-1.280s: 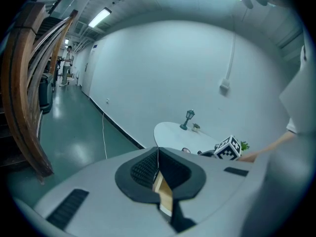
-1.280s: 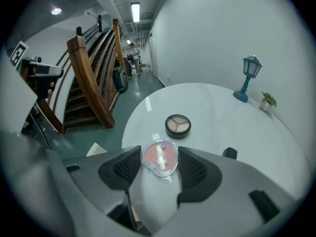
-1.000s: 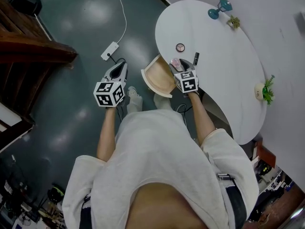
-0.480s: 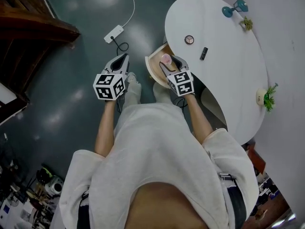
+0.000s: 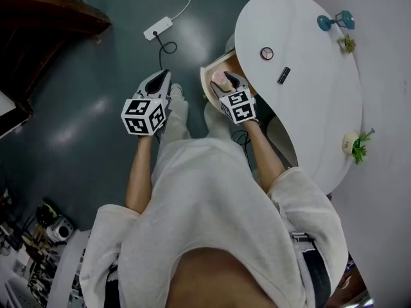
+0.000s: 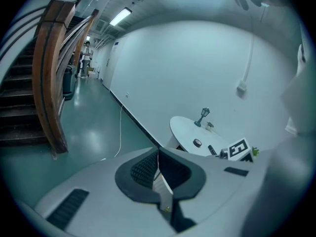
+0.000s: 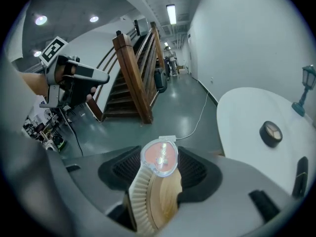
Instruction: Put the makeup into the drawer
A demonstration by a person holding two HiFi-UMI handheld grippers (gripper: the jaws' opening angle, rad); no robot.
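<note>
My right gripper (image 5: 222,78) is shut on a round pink makeup compact (image 7: 159,158), which sits between its pads. It hangs over the open curved wooden drawer (image 5: 206,87), whose ribbed rim and wooden floor (image 7: 165,197) show right under the compact. On the white table (image 5: 308,108) lie a dark round compact (image 5: 266,53) and a black lipstick (image 5: 283,75). My left gripper (image 5: 162,77) is shut and empty, out over the floor to the left of the drawer.
A teal lamp (image 5: 335,21), a small sprig (image 5: 347,43) and a potted plant (image 5: 356,143) stand on the table. A white power strip (image 5: 158,28) with its cable lies on the dark floor. A wooden staircase (image 6: 49,83) rises at the left.
My right gripper has carried the pink compact left, off the table edge and over the open drawer. My left gripper has shifted a little beside it.
</note>
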